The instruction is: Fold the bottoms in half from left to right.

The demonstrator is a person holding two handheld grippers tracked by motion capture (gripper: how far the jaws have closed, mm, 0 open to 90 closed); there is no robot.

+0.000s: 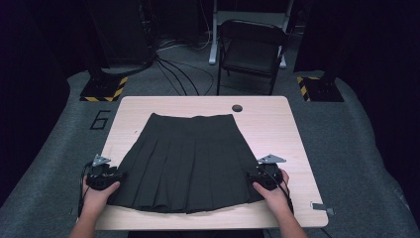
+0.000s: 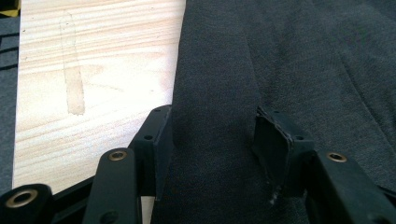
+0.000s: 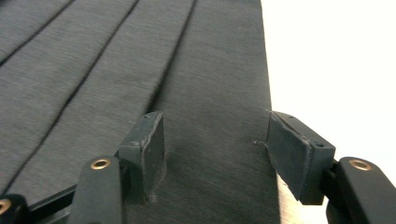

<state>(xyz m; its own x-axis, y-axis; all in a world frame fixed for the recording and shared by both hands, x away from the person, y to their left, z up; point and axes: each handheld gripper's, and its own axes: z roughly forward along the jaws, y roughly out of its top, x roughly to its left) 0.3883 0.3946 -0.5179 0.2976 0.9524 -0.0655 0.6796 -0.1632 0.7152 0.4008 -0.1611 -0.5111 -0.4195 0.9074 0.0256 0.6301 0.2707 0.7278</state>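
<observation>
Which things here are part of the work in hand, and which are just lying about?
In use:
- dark pleated skirt, spread flat
- left tool at its left edge, jaws open
- right tool at its right edge, jaws open
- wooden table

Lying about:
- folding chair
- floor cables

- A skirt (image 1: 190,161) lies flat on the table (image 1: 277,124), waistband toward the far edge, hem toward the person's side.
- The left gripper (image 1: 115,175) sits at the skirt's left edge, near the hem; the right gripper (image 1: 251,176) sits at its right edge, opposite.
- In the left gripper view, the skirt's edge (image 2: 215,93) runs between the parted jaws, bare table to its left.
- A round hole (image 1: 237,107) lies in the tabletop behind the waistband, to its right.
- A chair (image 1: 251,47) stands on the floor beyond the table.
</observation>
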